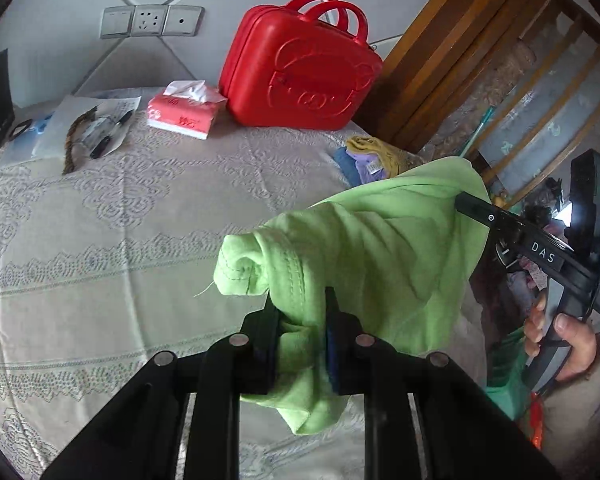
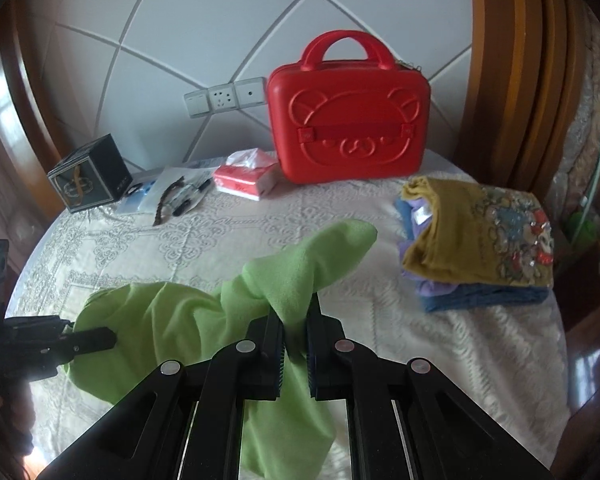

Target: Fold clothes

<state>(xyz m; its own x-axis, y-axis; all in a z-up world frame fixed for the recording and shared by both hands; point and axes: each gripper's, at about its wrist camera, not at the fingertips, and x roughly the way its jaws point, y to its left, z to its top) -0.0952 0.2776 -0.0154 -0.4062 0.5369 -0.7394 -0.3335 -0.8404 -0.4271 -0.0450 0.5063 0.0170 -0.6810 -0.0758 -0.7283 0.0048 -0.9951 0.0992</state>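
A light green garment [image 1: 372, 248] hangs above the table, held between both grippers. My left gripper [image 1: 300, 304] is shut on a bunched hemmed edge of it. My right gripper [image 2: 296, 312] is shut on another part of the green garment [image 2: 172, 320], with an end sticking up past the fingers. In the left wrist view the right gripper [image 1: 466, 204] enters from the right and pinches the cloth's far corner. In the right wrist view the left gripper [image 2: 104, 338] shows at the left edge, shut on the cloth.
A table with a white lace cloth [image 2: 380, 320] lies below. A stack of folded clothes [image 2: 476, 240] sits at its right. A red case [image 2: 348, 120], tissue pack [image 2: 246, 178], black box [image 2: 88, 174] and papers with pens [image 2: 176, 196] stand at the back. A wooden chair [image 1: 480, 60] stands to the right.
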